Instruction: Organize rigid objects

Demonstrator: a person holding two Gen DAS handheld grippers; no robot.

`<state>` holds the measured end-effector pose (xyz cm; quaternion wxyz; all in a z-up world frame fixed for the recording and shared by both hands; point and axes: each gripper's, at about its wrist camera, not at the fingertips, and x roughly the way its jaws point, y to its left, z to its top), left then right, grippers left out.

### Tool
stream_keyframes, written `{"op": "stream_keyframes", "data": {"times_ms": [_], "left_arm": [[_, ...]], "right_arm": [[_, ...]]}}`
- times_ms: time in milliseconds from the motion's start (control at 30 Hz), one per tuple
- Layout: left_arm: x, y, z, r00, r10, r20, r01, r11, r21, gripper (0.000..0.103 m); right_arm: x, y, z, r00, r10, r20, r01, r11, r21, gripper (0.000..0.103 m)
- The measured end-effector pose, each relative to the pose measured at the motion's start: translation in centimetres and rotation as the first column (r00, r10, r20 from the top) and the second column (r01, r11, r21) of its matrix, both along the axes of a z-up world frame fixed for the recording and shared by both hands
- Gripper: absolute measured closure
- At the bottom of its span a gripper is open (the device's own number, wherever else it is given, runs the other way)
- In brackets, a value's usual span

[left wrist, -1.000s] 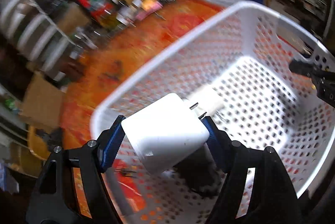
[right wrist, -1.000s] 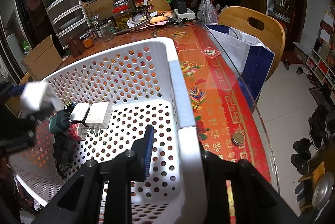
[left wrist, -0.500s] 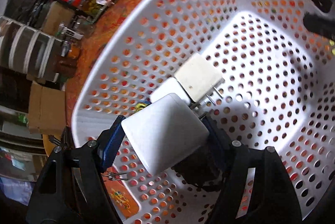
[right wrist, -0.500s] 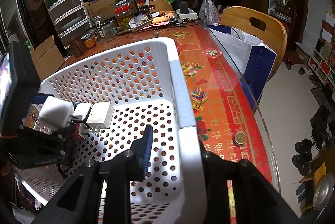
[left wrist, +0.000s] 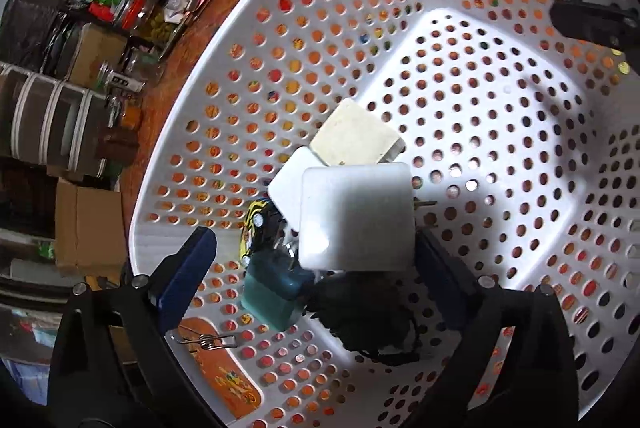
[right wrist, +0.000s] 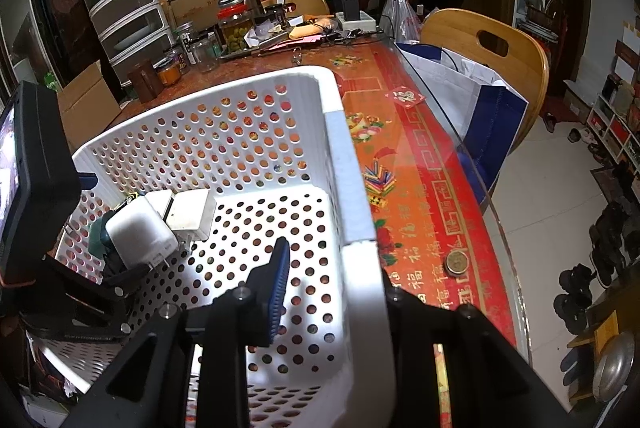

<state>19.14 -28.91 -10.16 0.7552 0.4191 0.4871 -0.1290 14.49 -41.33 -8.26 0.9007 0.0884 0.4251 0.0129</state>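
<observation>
White charger [left wrist: 356,218] sits between the fingers of left gripper [left wrist: 312,264], jaws spread wide, no pad contact on the near side. Looks just released onto the pile in the basket [left wrist: 500,131]: two more chargers just ahead, teal block and black cable bundle underneath. Suggest lifting straight up, jaws kept wide, so pads clear the prongs. Right gripper [right wrist: 332,288] clamped on the basket wall; hold firm, keep basket level.
</observation>
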Motion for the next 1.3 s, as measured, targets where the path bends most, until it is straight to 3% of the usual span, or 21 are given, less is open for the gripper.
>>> {"op": "stream_keyframes", "data": {"times_ms": [133, 267, 333, 367, 400, 433, 467, 533, 633, 700, 733, 867, 1000, 1133, 1300], "left_arm": [[-0.7, -0.3, 1.1, 0.998, -0.026, 0.057, 0.028, 0.999, -0.024, 0.0], [-2.0, 0.9, 3.8, 0.99, -0.017, 0.139, 0.039, 0.987, -0.154, 0.0], [-3.6, 2.6, 5.7, 0.975, 0.0, 0.221, 0.054, 0.969, -0.239, 0.0], [-4.1, 3.3, 6.5, 0.97, 0.009, 0.243, 0.058, 0.962, -0.266, 0.0], [-4.9, 4.4, 7.5, 0.962, 0.025, 0.273, 0.064, 0.948, -0.312, 0.0], [-6.1, 5.9, 8.8, 0.951, 0.048, 0.305, 0.074, 0.924, -0.375, 0.0], [-7.1, 7.3, 9.8, 0.942, 0.07, 0.329, 0.081, 0.902, -0.425, 0.0], [-9.7, 10.9, 12.0, 0.91, 0.147, 0.389, 0.092, 0.84, -0.534, 0.0], [-12.7, 16.3, 14.4, 0.871, 0.294, 0.393, 0.044, 0.751, -0.659, 0.0], [-14.8, 19.1, 15.2, 0.864, 0.337, 0.374, 0.027, 0.711, -0.703, 0.0], [-16.4, 20.3, 15.4, 0.857, 0.353, 0.376, 0.021, 0.703, -0.711, 0.0], [-22.5, 22.5, 14.9, 0.829, 0.367, 0.422, 0.023, 0.732, -0.681, 0.0], [-24.7, 22.7, 13.5, 0.867, 0.328, 0.375, 0.043, 0.701, -0.712, 0.0], [-24.3, 20.5, 11.8, 0.878, 0.319, 0.356, 0.013, 0.729, -0.685, 0.0], [-22.7, 19.3, 10.6, 0.891, 0.327, 0.316, -0.019, 0.72, -0.693, 0.0]], "right_arm": [[-0.1, 0.1, 0.1, 1.0, -0.006, -0.003, 0.006, 1.0, -0.013, 0.076], [-1.7, -0.9, 1.4, 0.997, -0.061, 0.053, 0.061, 0.998, 0.004, 0.076], [-3.4, -1.4, 2.9, 0.99, -0.099, 0.103, 0.097, 0.995, 0.025, 0.074], [-4.4, -1.4, 3.6, 0.985, -0.113, 0.127, 0.11, 0.993, 0.031, 0.064], [-5.5, -1.2, 4.4, 0.981, -0.122, 0.152, 0.118, 0.992, 0.034, 0.039], [-6.6, -0.7, 5.1, 0.976, -0.126, 0.177, 0.123, 0.992, 0.029, 0.026], [-7.4, -0.1, 5.8, 0.971, -0.129, 0.202, 0.127, 0.992, 0.019, 0.003], [-9.8, 2.3, 7.0, 0.957, -0.116, 0.265, 0.128, 0.991, -0.03, 0.0], [-13.1, 6.2, 8.5, 0.934, -0.075, 0.35, 0.112, 0.99, -0.087, 0.0], [-15.6, 9.1, 9.4, 0.914, -0.039, 0.405, 0.086, 0.991, -0.099, 0.0], [-16.7, 10.2, 9.7, 0.91, -0.028, 0.413, 0.079, 0.991, -0.107, 0.0], [-20.9, 13.5, 10.6, 0.906, -0.014, 0.422, 0.075, 0.989, -0.127, 0.0], [-21.7, 14.5, 9.8, 0.93, 0.007, 0.367, 0.051, 0.988, -0.148, 0.0], [-20.9, 13.2, 8.5, 0.954, -0.018, 0.301, 0.057, 0.991, -0.122, 0.0], [-20.6, 12.0, 7.7, 0.957, -0.03, 0.287, 0.063, 0.992, -0.107, 0.0]]}}
